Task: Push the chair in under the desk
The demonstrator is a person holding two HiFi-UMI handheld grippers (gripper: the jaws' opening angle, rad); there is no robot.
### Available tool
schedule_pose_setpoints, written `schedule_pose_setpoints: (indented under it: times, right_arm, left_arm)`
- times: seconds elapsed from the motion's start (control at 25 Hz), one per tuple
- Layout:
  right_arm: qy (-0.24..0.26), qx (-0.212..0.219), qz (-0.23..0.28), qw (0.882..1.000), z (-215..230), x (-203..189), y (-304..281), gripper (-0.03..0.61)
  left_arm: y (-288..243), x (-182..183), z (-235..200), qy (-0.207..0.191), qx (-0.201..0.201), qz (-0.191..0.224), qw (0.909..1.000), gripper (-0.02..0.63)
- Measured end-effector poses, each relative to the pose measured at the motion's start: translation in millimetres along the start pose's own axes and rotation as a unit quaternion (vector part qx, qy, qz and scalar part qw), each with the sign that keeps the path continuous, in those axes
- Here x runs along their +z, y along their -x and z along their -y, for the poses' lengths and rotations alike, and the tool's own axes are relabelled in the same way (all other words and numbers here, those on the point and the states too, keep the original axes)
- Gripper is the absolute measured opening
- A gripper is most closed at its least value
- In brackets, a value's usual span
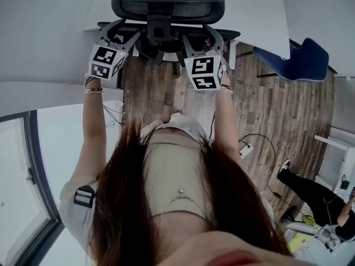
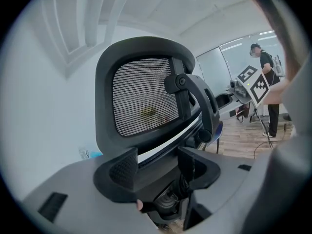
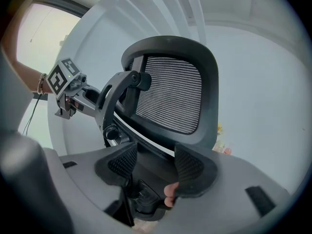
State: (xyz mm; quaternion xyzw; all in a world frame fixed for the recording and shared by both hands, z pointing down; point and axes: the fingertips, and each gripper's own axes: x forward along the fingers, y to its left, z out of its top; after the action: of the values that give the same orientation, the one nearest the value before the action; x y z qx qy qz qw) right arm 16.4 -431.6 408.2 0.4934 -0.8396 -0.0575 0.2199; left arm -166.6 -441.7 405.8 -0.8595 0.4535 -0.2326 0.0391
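Note:
A black mesh office chair (image 1: 165, 7) stands at the edge of the white desk (image 1: 260, 15), its headrest toward me. Both grippers are against the top of its backrest. In the head view my left gripper (image 1: 118, 36) is at the left of the back and my right gripper (image 1: 213, 40) at the right. In the left gripper view the left gripper (image 2: 158, 165) is open, the black back rim running between its jaws below the headrest (image 2: 144, 99). The right gripper (image 3: 153, 165) is open the same way under the headrest (image 3: 170, 94).
A blue chair (image 1: 299, 60) sits at the right of the desk. Cables and a power strip (image 1: 245, 148) lie on the wood floor (image 1: 266, 110). A person in black (image 1: 310, 193) sits low at the right. A white partition (image 1: 33, 49) is at my left.

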Motion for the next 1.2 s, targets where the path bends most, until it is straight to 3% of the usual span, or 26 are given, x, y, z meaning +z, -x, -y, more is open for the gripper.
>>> schedule_pose_setpoints:
  times: [0.64,1.2]
  right_arm:
    - [0.009,-0.02,-0.014,1.0,-5.4,-1.5,13.0,0.247]
    - [-0.027,-0.059,-0.009,0.998,-38.8,3.9,89.7,0.143]
  left_arm:
    - [13.4,2.9,12.0,-0.017,0.008,0.001,0.9998,0.238]
    - [75.8,17.8,51.7,0.013,0.027,0.064,0.9975,0.112]
